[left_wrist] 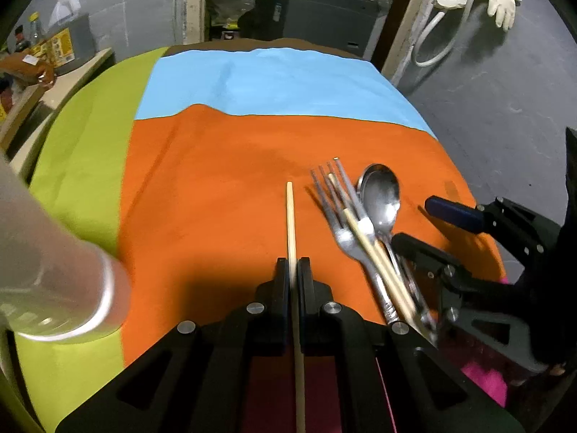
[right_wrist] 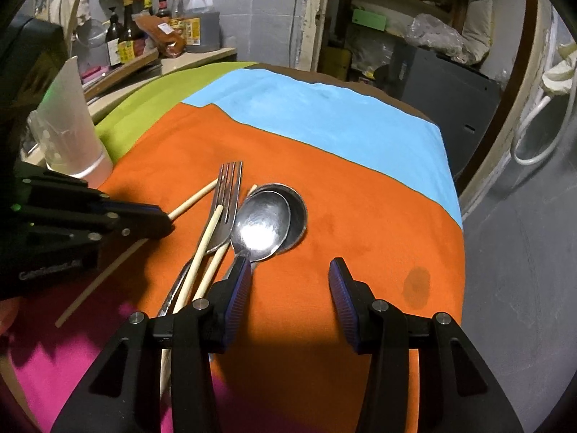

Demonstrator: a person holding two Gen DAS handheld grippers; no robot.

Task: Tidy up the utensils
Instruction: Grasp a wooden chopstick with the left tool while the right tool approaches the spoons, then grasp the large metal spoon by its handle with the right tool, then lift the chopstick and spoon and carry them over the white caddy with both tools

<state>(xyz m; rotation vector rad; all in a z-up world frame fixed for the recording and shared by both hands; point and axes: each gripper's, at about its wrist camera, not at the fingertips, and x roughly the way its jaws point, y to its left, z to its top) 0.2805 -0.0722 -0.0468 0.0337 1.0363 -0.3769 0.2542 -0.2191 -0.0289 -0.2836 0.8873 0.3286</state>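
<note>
One chopstick pinched, the rest of the cutlery heaped on the orange cloth.
The left gripper is clamped tight on it; beside lie two forks, two spoons and two more chopsticks. The right gripper gapes half-open, holding nothing, and one frosted cup stands left.

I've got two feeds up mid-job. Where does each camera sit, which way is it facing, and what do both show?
Left wrist: rides the left tool, angled down across the table; its jaws are shut on one chopstick, and the right tool enters from the right.
Right wrist: rides the right tool, angled down at the spoons; jaws open with nothing between them, left tool at left.
Shared: fork, spoons, orange cloth, frosted cup.
</note>
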